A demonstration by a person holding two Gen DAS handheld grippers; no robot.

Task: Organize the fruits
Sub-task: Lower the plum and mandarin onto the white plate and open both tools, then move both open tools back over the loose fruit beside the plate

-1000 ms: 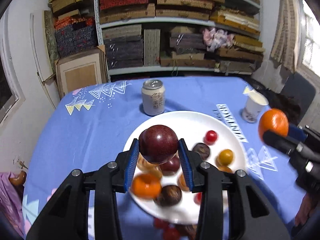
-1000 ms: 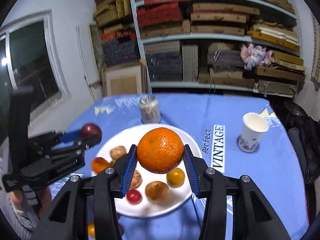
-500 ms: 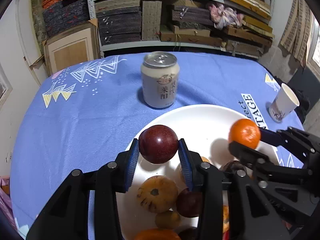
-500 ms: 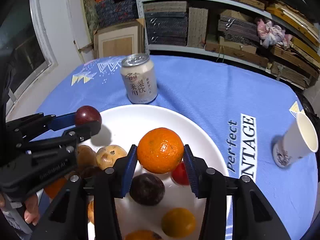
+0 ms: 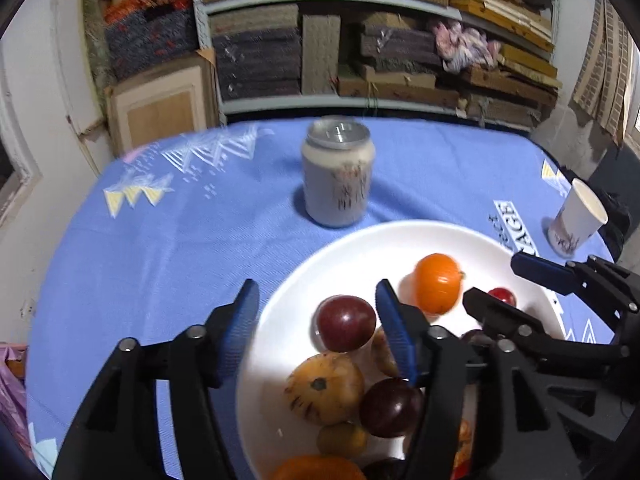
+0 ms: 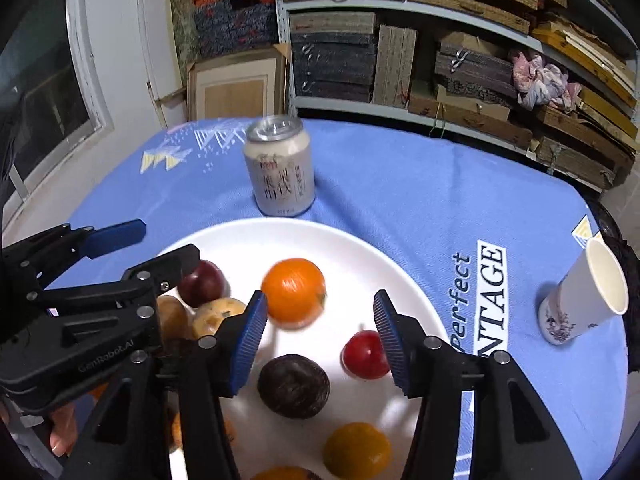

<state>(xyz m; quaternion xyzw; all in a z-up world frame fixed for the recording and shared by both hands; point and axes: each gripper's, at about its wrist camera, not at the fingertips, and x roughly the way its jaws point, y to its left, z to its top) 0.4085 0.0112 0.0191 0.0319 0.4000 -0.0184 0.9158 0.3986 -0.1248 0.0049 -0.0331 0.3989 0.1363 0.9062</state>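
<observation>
A white plate [image 5: 280, 312] [image 6: 248, 240] holds several fruits. My left gripper [image 5: 316, 300] is open over the plate's left part; a dark red plum [image 5: 346, 323] [image 6: 201, 283] lies free between its fingers on the plate. My right gripper [image 6: 318, 308] is open; an orange [image 6: 294, 292] [image 5: 437, 289] sits loose on the plate just ahead of its left finger. A red cherry tomato [image 6: 365, 354], a dark passion fruit [image 6: 294, 385] and a small yellow-orange fruit [image 6: 357, 454] lie below it. Each gripper shows in the other's view.
A drink can [image 5: 339, 176] [image 6: 280, 166] stands on the blue tablecloth just behind the plate. A paper cup [image 5: 578, 218] [image 6: 586, 292] stands at the right. Shelves of stacked boxes [image 5: 360, 40] fill the wall behind the table.
Both grippers have opened. The plum and the orange have dropped from the fingers onto the plate; both are slightly blurred.
</observation>
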